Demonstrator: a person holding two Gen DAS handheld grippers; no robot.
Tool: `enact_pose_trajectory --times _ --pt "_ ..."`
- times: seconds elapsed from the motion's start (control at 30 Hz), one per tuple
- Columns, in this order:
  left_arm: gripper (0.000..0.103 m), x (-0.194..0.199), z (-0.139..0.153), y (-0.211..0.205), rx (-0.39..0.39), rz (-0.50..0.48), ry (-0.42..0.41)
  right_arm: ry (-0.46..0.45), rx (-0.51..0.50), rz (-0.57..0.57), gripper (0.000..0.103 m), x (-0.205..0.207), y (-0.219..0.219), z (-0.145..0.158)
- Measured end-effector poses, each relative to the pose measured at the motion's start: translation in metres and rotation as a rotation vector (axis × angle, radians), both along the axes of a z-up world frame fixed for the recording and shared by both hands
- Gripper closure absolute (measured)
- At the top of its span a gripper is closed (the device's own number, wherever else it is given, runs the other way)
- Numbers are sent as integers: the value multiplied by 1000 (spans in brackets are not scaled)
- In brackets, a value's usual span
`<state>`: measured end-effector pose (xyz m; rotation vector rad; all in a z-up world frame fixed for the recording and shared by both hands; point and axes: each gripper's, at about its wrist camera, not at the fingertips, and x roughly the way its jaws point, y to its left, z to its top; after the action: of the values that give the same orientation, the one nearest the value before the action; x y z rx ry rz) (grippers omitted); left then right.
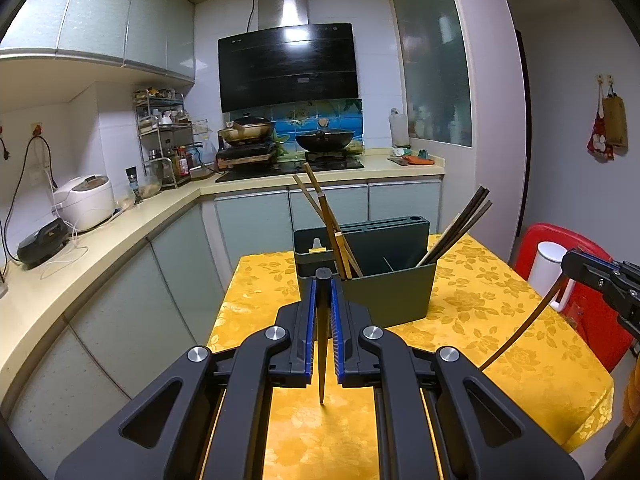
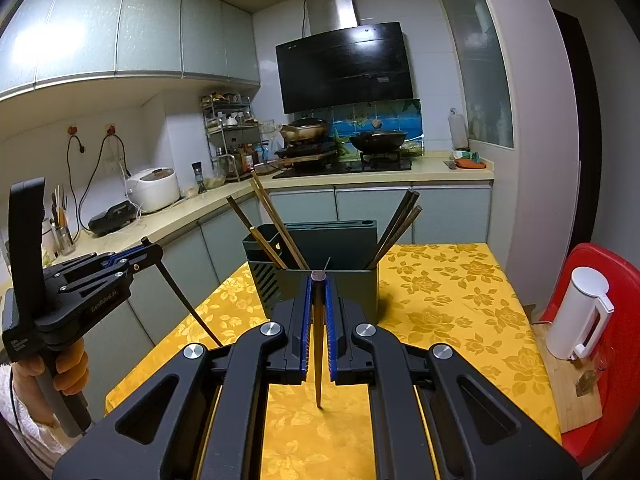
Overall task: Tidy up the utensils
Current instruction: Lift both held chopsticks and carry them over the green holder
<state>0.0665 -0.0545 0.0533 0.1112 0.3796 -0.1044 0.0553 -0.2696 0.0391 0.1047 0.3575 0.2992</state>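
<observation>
Both tongs pinching slender tapered chopsticks, boxy dark-green holder, floral yellow tablecloth

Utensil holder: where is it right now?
The dark green utensil holder stands on the yellow tablecloth, mid-frame in both wrist views, just ahead of both grippers, chopsticks leaning inside.

dim, sharp, fisheye-warped edges

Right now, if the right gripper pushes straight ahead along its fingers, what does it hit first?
Probably the near wall of the dark green utensil holder, directly beyond the right gripper and its clamped chopstick; depth is uncertain.
</observation>
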Motion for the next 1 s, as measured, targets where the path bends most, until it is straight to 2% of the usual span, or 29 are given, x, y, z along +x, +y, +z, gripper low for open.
enact_pose_trajectory --times 1.0 --pt "96 8 6 1 1 -4 6 -2 -9 1 96 6 4 5"
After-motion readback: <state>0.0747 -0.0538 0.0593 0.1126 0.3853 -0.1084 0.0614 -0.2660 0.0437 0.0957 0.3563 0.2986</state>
